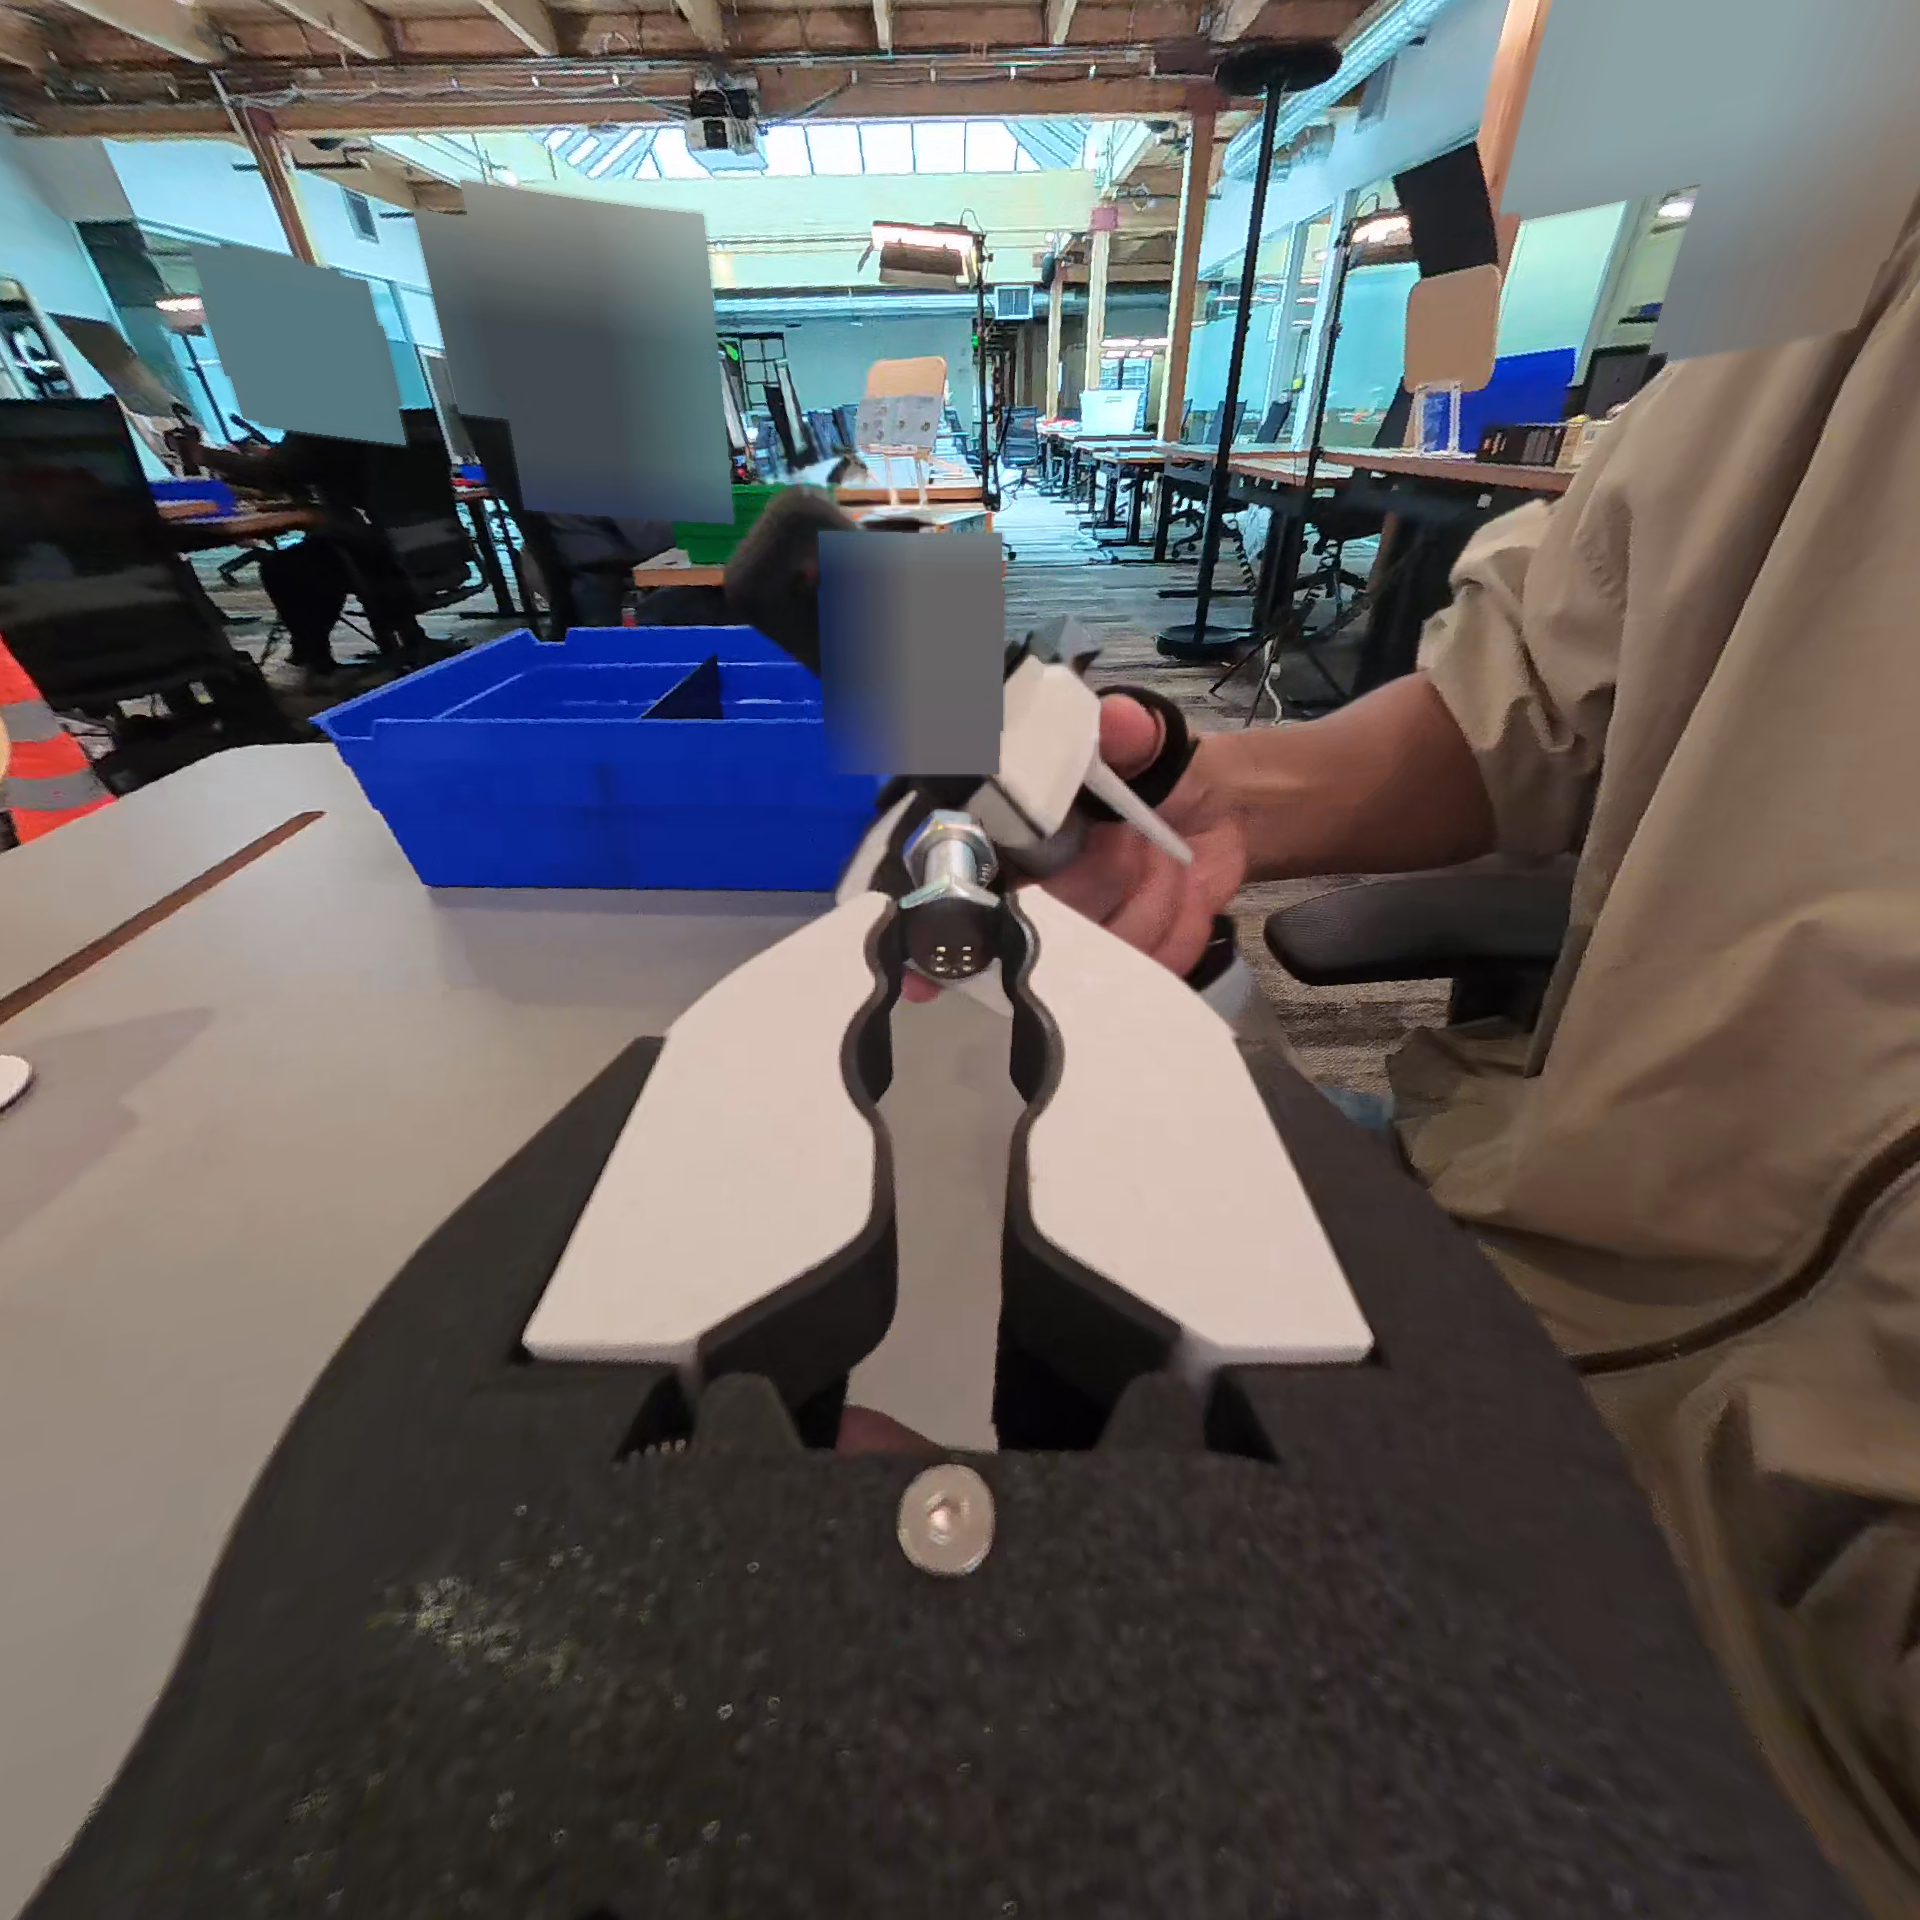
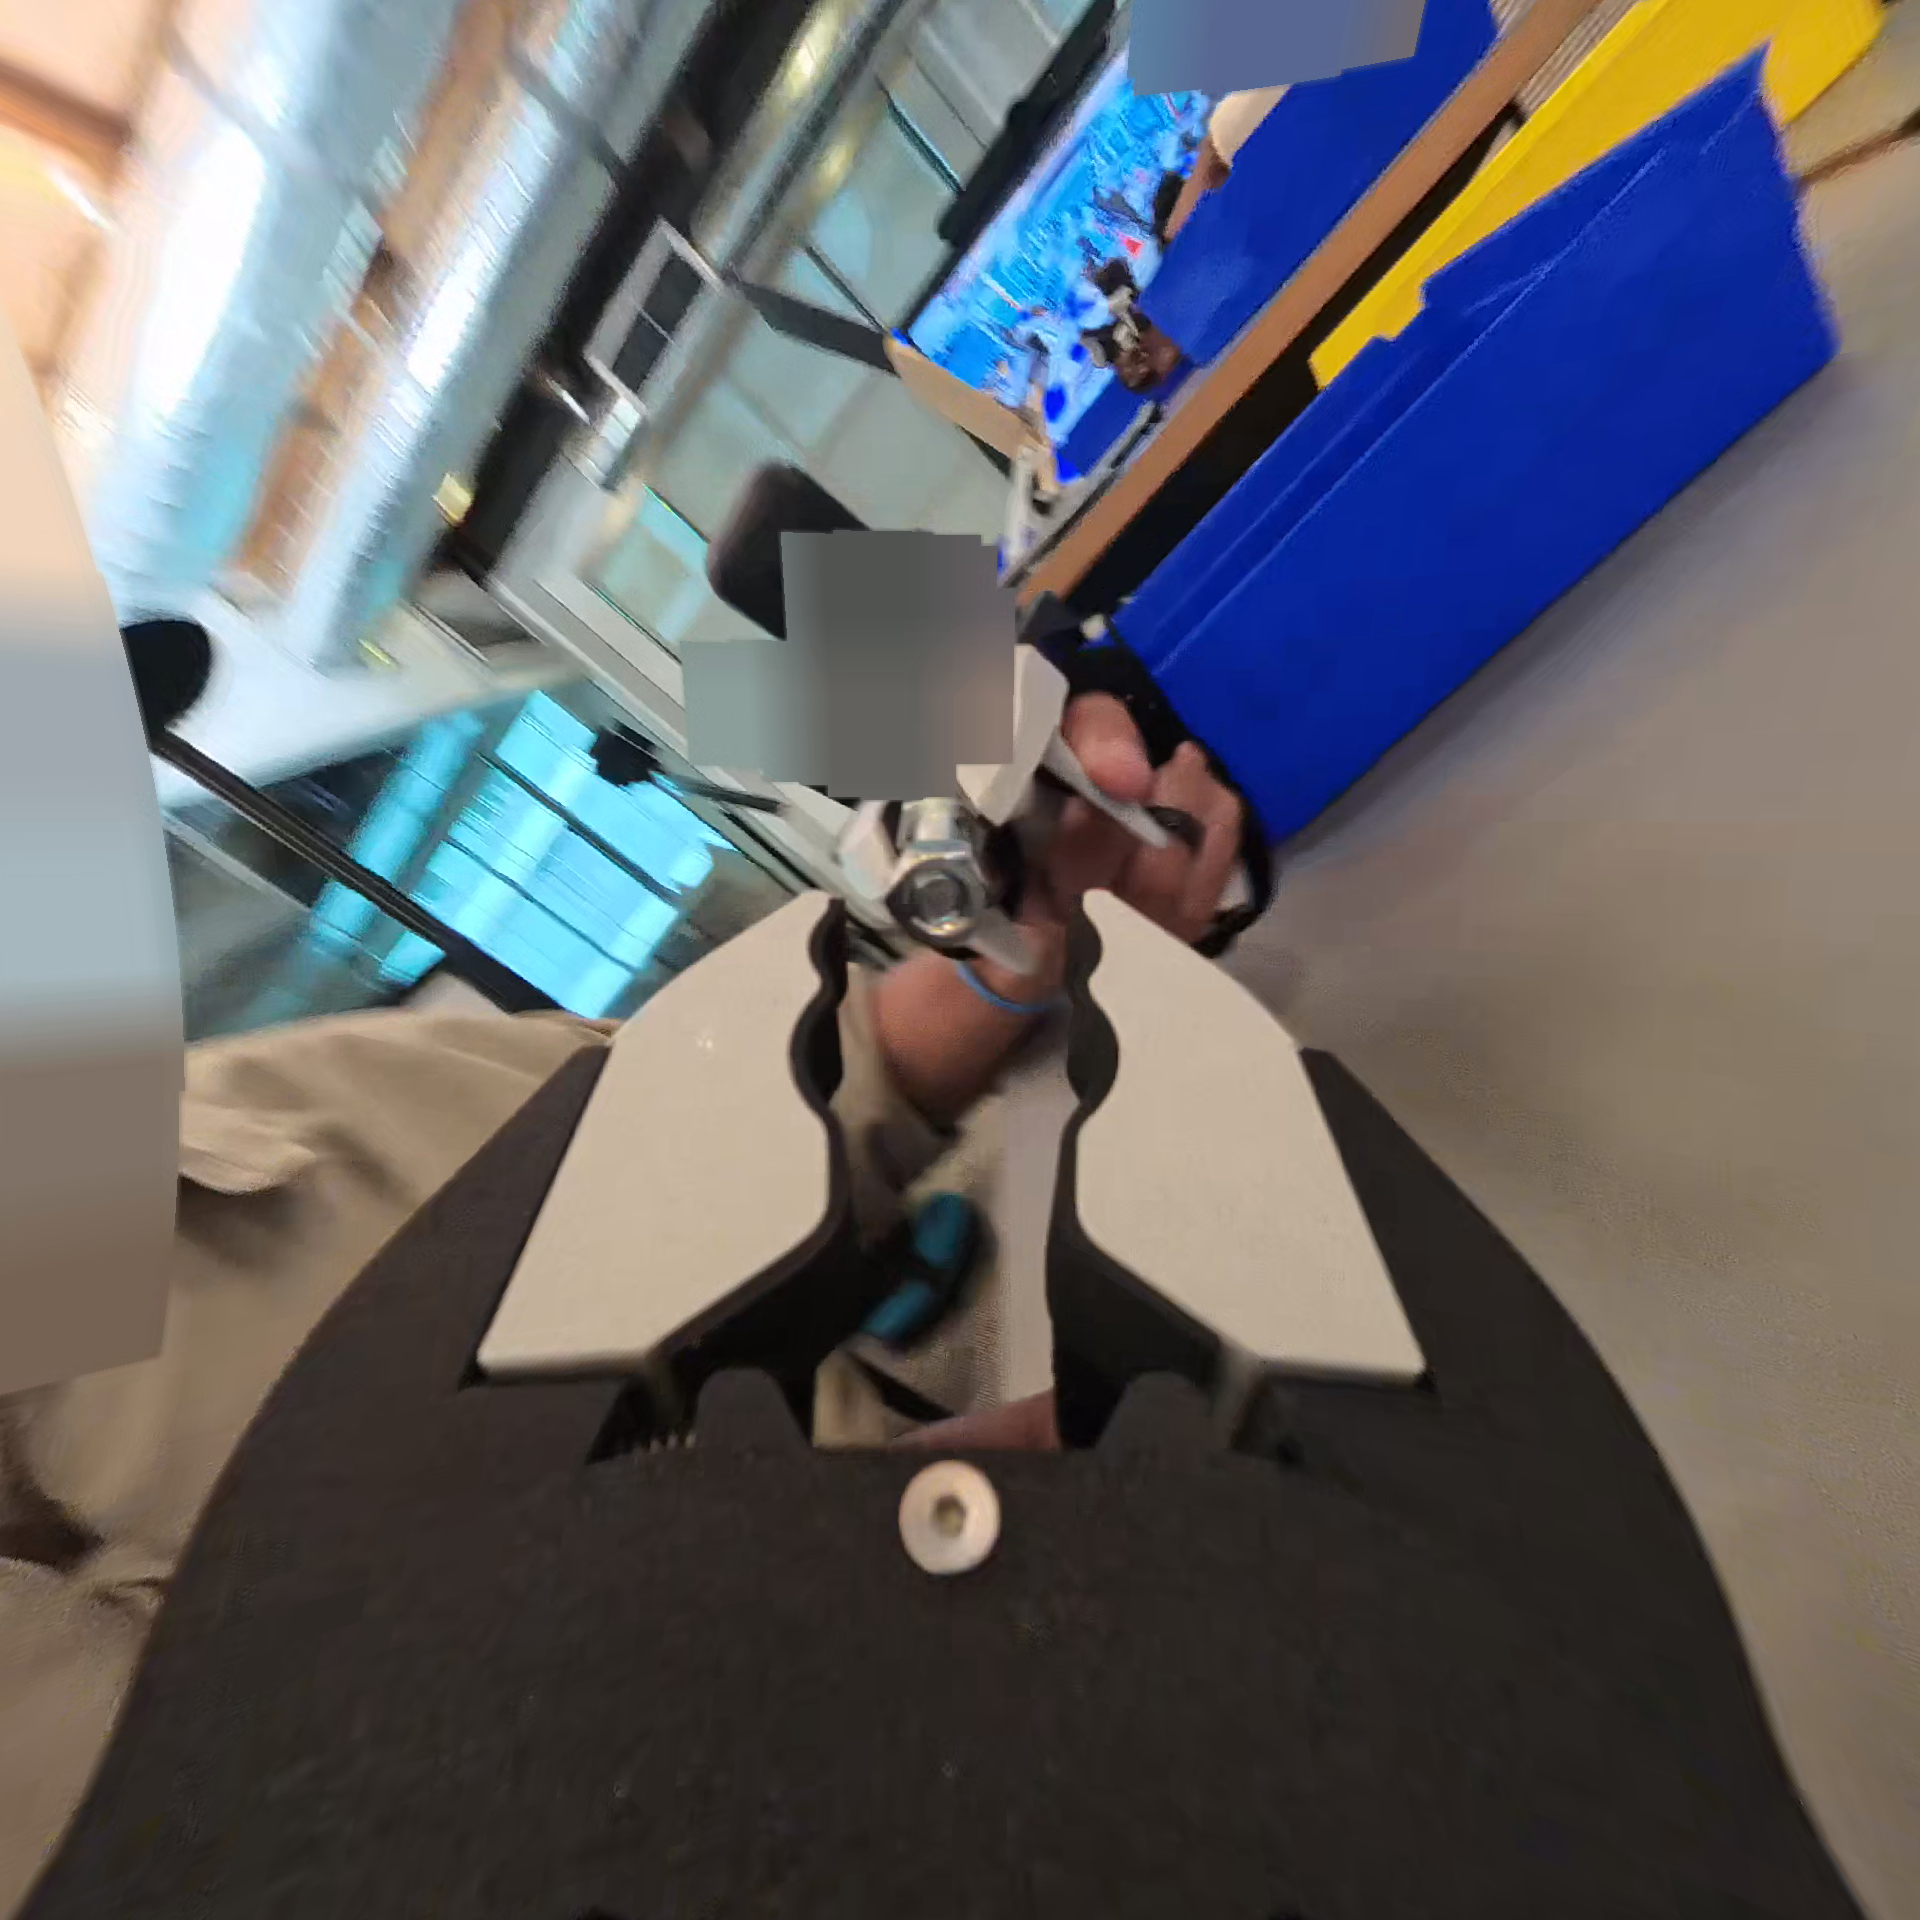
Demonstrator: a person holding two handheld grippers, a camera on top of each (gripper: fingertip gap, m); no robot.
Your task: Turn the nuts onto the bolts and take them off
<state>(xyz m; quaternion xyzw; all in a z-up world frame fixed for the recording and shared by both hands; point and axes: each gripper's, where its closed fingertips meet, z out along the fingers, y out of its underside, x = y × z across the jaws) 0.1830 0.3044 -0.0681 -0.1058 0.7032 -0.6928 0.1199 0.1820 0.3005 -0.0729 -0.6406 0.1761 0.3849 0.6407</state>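
A shiny steel bolt (image 1: 951, 902) is held in the air above the near edge of a grey table (image 1: 260, 1039), its hexagonal head facing the left wrist camera. Two steel nuts (image 1: 940, 831) sit on its threaded shaft, one close behind the head and one farther along.

The left gripper (image 1: 951, 940) is closed around the bolt's head, its white fingers with black inner pads pressing it from both sides. From the far side, the right gripper (image 1: 1039, 800) meets the shaft near the farther nut, held by the person's right hand (image 1: 1164, 831).

In the right wrist view the bolt's threaded end (image 2: 935, 896) and a nut point toward the camera, just past the right gripper's own tips (image 2: 951, 914). Those fingers stand apart with a clear gap, not touching the bolt. Behind it are the person's left hand (image 2: 1153, 821) and a wrist wearing a blue band (image 2: 1003, 997).

A blue plastic bin (image 1: 603, 769) with dividers stands on the table beyond the grippers. A beige sleeve (image 1: 1662, 727) fills the right edge of the left wrist view.

The right wrist view is tilted and motion-blurred. Grey patches cover part of each far gripper. Exactly where the right gripper meets the shaft is hard to make out.
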